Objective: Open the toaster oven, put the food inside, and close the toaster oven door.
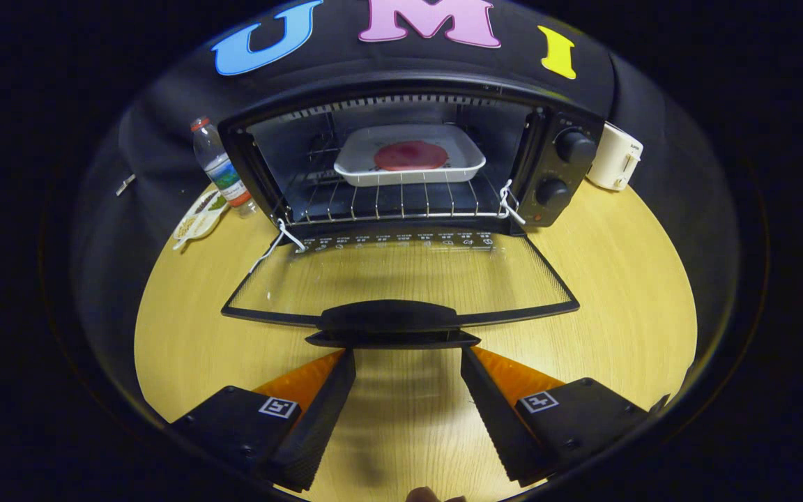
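Your gripper [408, 355] gapes wide, empty, tips just under the glass door's [401, 286] curved handle [391, 317]. Round red food [410, 155] sits in a white rectangular tray [360, 167] on the toaster oven's [548, 125] wire rack [387, 202], upper centre.

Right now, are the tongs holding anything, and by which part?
Nothing is held. The tongs stand open, fingertips just short of the door handle, with bare table between them.

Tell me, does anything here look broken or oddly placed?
Nothing looks damaged. The black toaster oven's glass door hangs fully open, the white tray of red food sits straight on the rack, and the open gripper waits at the door handle.
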The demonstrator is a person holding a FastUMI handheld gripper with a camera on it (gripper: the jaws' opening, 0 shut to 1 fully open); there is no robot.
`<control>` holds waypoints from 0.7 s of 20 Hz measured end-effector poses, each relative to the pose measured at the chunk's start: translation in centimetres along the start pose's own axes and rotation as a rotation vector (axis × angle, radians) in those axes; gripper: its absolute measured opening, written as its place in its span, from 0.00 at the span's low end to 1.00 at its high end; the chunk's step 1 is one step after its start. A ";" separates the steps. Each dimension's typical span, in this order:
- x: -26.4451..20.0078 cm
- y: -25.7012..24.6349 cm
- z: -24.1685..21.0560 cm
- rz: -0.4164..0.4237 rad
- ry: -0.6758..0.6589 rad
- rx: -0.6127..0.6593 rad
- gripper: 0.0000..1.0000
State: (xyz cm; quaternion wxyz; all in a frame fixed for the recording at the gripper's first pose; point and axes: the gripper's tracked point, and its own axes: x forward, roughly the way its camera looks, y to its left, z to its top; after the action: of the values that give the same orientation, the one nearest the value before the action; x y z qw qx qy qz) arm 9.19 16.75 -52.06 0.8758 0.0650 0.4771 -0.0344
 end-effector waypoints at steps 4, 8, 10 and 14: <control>-1.3 0.2 1.4 0.031 -0.041 0.028 0.99; -2.7 0.3 3.6 0.031 -0.118 0.004 0.99; -3.8 0.3 5.2 0.032 -0.166 0.007 0.99; -7.0 -0.3 8.6 0.034 -0.273 0.022 0.99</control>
State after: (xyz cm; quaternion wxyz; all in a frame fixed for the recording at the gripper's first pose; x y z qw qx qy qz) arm 12.47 15.15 -41.62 0.9323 0.0771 0.3518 -0.0333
